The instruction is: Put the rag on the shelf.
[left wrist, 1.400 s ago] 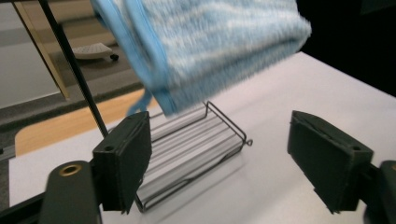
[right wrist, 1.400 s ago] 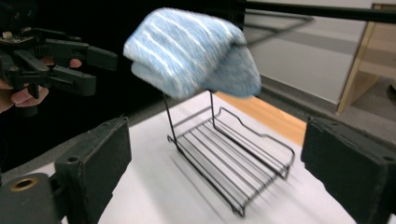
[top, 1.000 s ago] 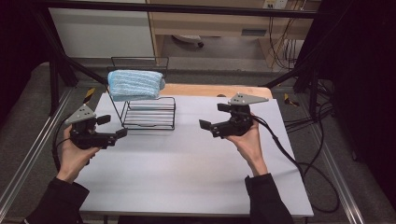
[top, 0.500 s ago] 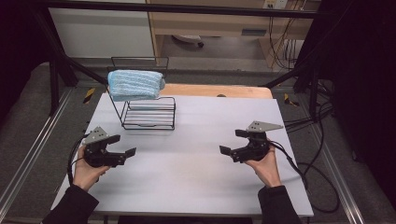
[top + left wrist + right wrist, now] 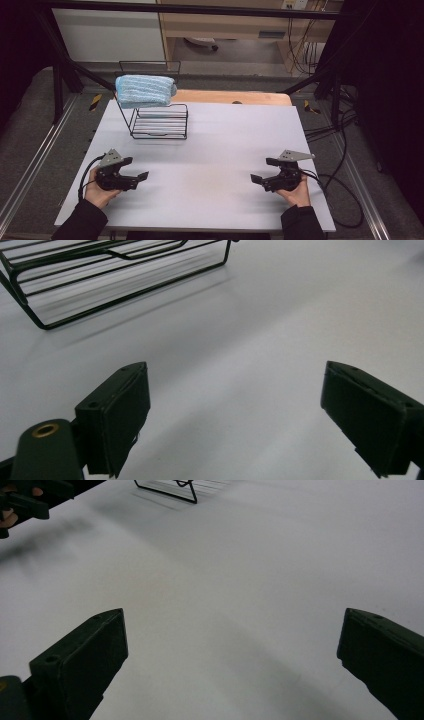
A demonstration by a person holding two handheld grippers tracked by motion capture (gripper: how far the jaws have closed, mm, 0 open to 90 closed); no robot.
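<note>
Towel (image 5: 145,91): folded, set on top of the wire rack (image 5: 159,121) at the far left of the counter (image 5: 220,150). Left gripper (image 5: 137,176) and right gripper (image 5: 256,179): near edge, well apart, jaws wide, nothing held. Step judged as parking; both are best kept low, inside the near edge. Open room: broad bare middle.

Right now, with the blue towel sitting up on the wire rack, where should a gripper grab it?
Probably the front edge of the folded blue towel, coming from the person's side. It lies flat across the top of the black wire rack, and that edge overhangs toward the front, so one jaw could slip under and one over. Both the left gripper and the right gripper are open and empty.
</note>
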